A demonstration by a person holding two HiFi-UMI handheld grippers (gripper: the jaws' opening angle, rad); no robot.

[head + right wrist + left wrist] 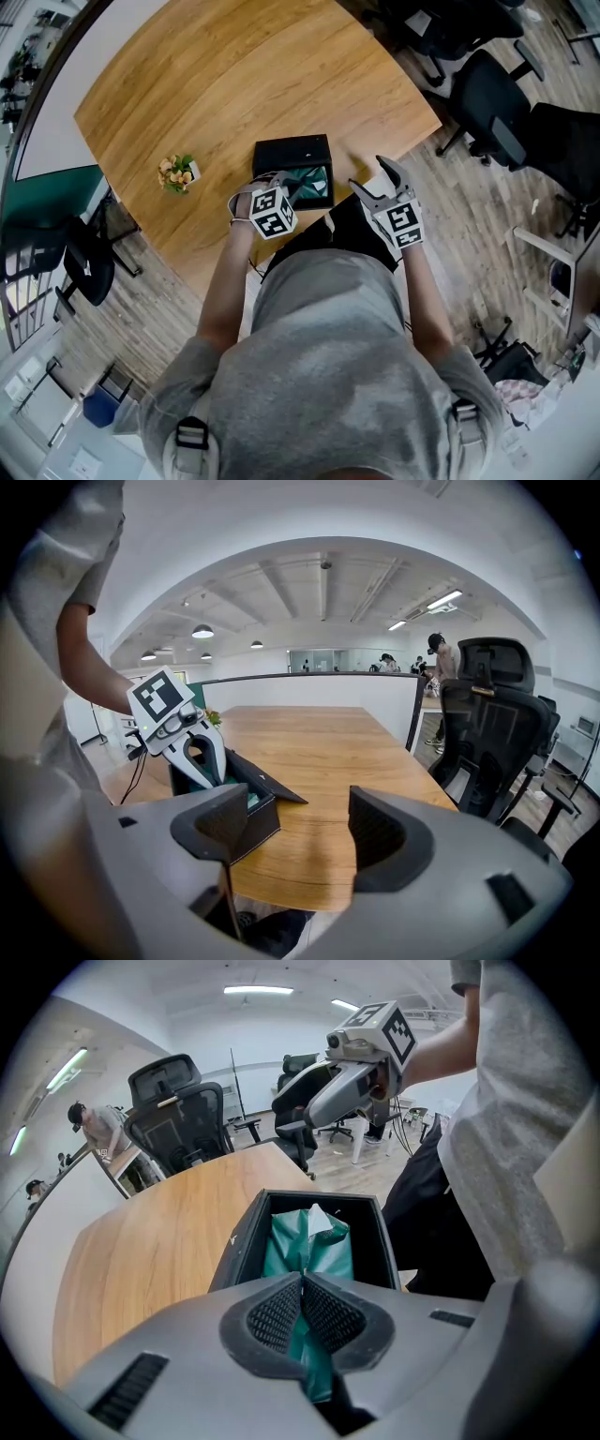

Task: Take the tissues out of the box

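A black box lies open near the front edge of the wooden table, with a green tissue pack inside. My left gripper reaches down into the box. In the left gripper view its jaws are shut on a pulled-up fold of the green tissue pack, and a white tissue tip shows at the pack's top. My right gripper hovers to the right of the box, over the table's edge, open and empty. From there I see the box and the left gripper.
A small pot of flowers stands on the table left of the box. Black office chairs stand off the table's right side, and another chair shows in the right gripper view. A person's legs are right at the table's front edge.
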